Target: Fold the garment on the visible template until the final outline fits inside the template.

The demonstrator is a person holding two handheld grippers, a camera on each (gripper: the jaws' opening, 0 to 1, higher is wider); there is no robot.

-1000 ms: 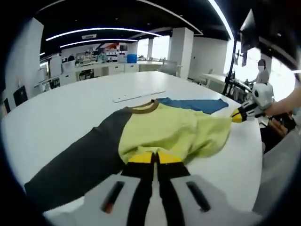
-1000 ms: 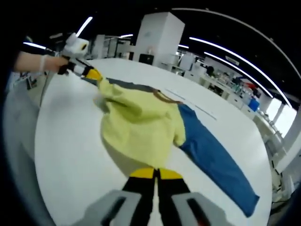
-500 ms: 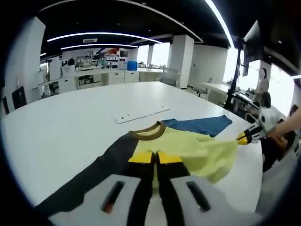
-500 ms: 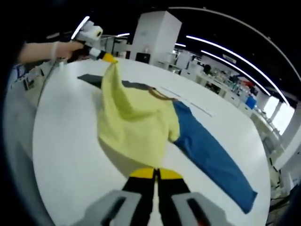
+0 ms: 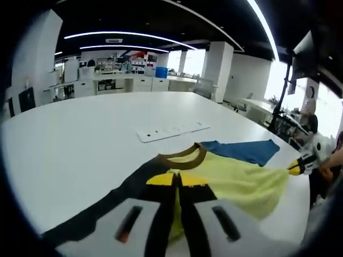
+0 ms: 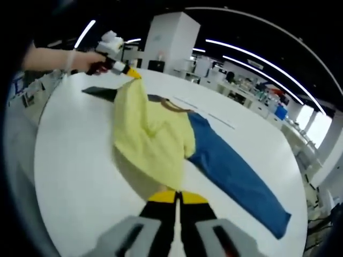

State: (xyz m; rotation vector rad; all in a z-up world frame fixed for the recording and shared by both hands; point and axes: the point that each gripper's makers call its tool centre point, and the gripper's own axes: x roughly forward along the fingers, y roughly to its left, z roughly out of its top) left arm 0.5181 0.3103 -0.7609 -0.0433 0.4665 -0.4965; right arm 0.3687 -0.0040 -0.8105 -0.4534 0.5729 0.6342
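The garment has a yellow body (image 5: pixel 236 179), a brown collar (image 5: pixel 185 158), a dark sleeve (image 5: pixel 102 209) and a blue sleeve (image 5: pixel 244 151). It lies on a white table (image 5: pixel 69 144). My left gripper (image 5: pixel 177 180) is shut on the yellow hem, close to the collar. My right gripper (image 5: pixel 296 168) holds the other hem corner at the right. In the right gripper view my right gripper (image 6: pixel 177 197) is shut on the yellow body (image 6: pixel 150 139), which rises to my left gripper (image 6: pixel 131 72) at the far side. The blue sleeve (image 6: pixel 236 171) lies flat to the right.
A flat white strip (image 5: pixel 171 130) lies on the table beyond the collar. A hand (image 6: pixel 80 60) holds the left gripper. The table (image 6: pixel 69 176) ends close on the near side. Desks, a column (image 5: pixel 222 69) and a monitor stand (image 5: pixel 292 69) stand behind.
Both grippers have lifted the yellow hem off the table and carried it toward the collar. The yellow body now hangs as a raised fold between them.
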